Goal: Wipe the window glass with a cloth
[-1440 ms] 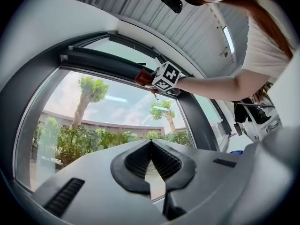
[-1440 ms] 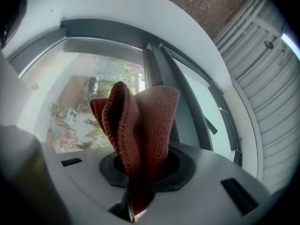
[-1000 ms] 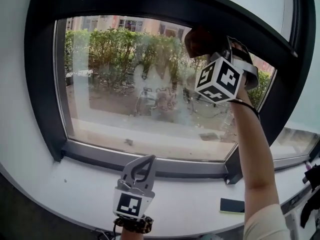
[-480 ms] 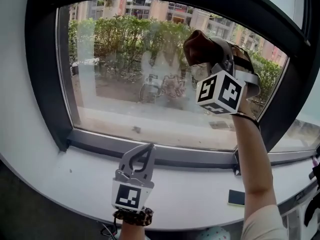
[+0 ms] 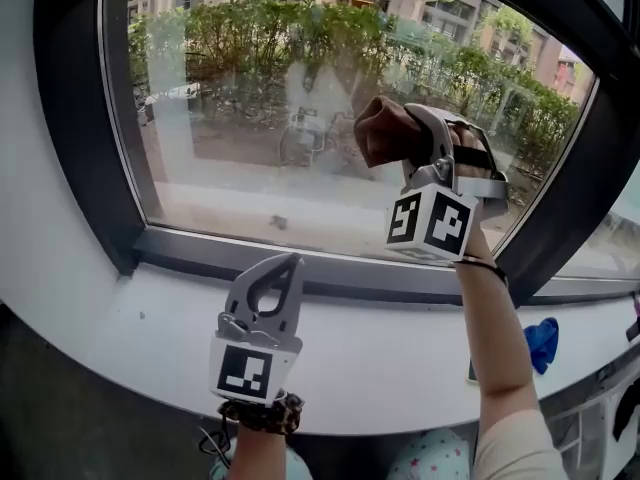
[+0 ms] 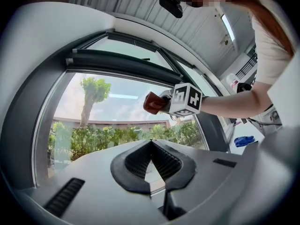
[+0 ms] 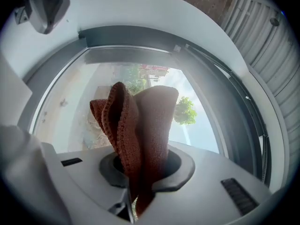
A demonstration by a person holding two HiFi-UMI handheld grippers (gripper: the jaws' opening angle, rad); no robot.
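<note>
I find the brown cloth point(image 5: 385, 131) right of centre in the head view, bunched against or just before the window glass point(image 5: 230, 118); I cannot confirm contact. The right gripper point(image 5: 412, 144) has its fingers clamped on the cloth's lower folds. The left gripper point(image 5: 287, 268) is low at centre over the white sill point(image 5: 130, 333), fingers closed tip to tip with nothing between them. A blue item point(image 5: 543, 343) lies on the sill at lower right.

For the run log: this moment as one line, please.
task: wipe glass | right gripper: shut on brown cloth, held up at window glass | left gripper: shut, empty, low over sill
</note>
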